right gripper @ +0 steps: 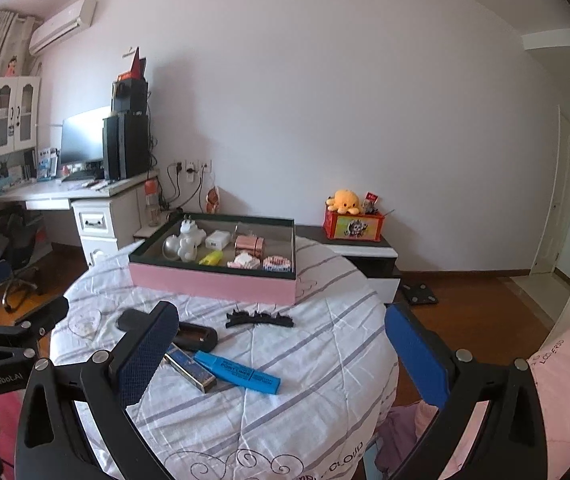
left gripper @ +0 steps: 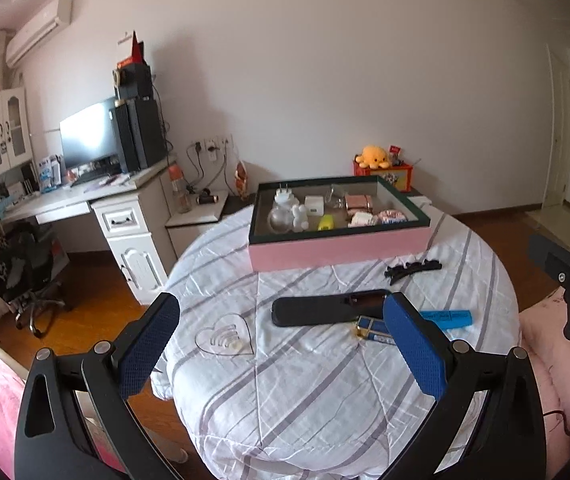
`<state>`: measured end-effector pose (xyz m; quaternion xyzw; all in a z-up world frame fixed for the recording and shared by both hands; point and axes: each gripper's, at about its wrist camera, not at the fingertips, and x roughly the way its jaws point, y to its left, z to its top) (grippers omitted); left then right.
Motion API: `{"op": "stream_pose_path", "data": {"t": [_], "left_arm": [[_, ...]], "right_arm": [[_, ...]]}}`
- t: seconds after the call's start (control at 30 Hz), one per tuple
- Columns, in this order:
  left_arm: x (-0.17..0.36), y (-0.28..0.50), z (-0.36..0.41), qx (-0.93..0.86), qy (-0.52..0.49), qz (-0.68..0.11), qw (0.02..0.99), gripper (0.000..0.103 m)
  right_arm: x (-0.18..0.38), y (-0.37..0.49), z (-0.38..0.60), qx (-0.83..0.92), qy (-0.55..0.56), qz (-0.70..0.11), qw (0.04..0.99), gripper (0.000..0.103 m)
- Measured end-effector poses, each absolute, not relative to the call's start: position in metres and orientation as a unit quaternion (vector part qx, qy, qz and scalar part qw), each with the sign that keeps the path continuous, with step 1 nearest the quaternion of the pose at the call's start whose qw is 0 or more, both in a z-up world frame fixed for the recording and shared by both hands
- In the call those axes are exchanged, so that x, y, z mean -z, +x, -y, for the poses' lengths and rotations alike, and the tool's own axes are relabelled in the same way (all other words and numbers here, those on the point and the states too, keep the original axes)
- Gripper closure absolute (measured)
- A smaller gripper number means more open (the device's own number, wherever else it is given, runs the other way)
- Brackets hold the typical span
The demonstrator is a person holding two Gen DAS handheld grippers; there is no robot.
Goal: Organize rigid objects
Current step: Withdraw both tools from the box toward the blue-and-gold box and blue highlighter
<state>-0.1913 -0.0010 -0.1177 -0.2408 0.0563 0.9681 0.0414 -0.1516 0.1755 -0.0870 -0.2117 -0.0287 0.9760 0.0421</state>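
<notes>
A pink box [left gripper: 339, 246] [right gripper: 213, 282] with a dark rim stands at the far side of a cloth-covered round table [left gripper: 305, 392] [right gripper: 285, 412] and holds several small items. Loose in front of it lie a black hair clip [left gripper: 413, 270] [right gripper: 259, 319], a long black case [left gripper: 329, 311] [right gripper: 193, 336], a blue highlighter [left gripper: 447, 317] [right gripper: 237, 372], a blue-gold lighter [left gripper: 371, 328] [right gripper: 191, 368] and a clear heart-shaped piece [left gripper: 225, 338] [right gripper: 83, 322]. My left gripper [left gripper: 281, 344] is open and empty above the near table. My right gripper [right gripper: 281, 356] is open and empty over the table's right part.
A white desk [left gripper: 85, 200] [right gripper: 65, 196] with monitor and speakers stands left. An office chair [left gripper: 25, 276] is beside it. A low cabinet [right gripper: 365, 256] with a red toy box and yellow plush [right gripper: 347, 202] is behind the table. Pink bedding [right gripper: 565, 392] lies at right.
</notes>
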Motion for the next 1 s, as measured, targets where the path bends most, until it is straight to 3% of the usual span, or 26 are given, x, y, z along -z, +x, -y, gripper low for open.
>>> {"op": "stream_pose_path", "data": {"t": [0.5, 1.0], "left_arm": [[0.189, -0.243, -0.042, -0.929, -0.352, -0.077, 0.087, 0.0], [0.226, -0.278, -0.105, -0.902, -0.407, -0.1, 0.101, 0.0]], "right_arm": [[0.168, -0.204, -0.204, -0.943, -0.327, 0.024, 0.046, 0.0], [0.185, -0.212, -0.253, -0.939, -0.339, -0.009, 0.062, 0.0]]}}
